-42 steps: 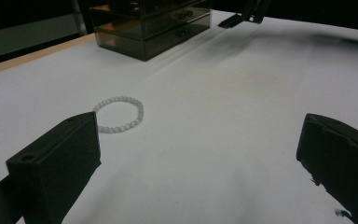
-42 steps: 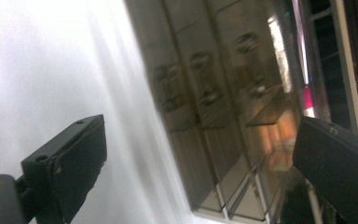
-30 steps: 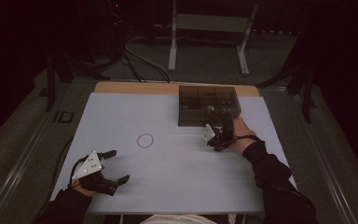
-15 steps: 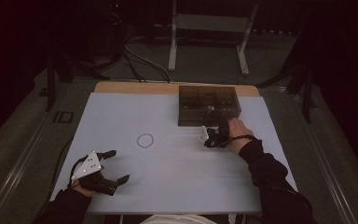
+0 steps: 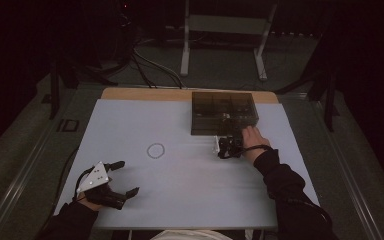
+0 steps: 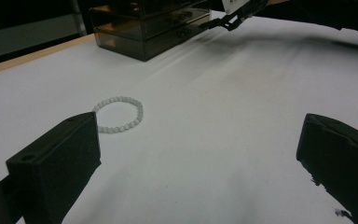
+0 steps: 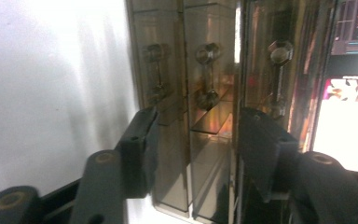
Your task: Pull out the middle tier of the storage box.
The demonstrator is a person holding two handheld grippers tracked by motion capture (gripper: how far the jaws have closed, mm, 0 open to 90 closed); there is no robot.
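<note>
One bracelet (image 5: 155, 150); one drawer box (image 5: 224, 112)

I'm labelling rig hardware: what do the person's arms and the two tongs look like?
Both arms wear dark long sleeves. The left tongs have two blocky black jaws, a grey three-cornered plate with dots on top and a trailing black cable. The right tongs are black too.

Left tool (image 5: 124, 177): jaws spread wide, held low near the person's side.
Right tool (image 5: 228, 146): jaws parted, turned sideways, forearm stretched forward.
</note>
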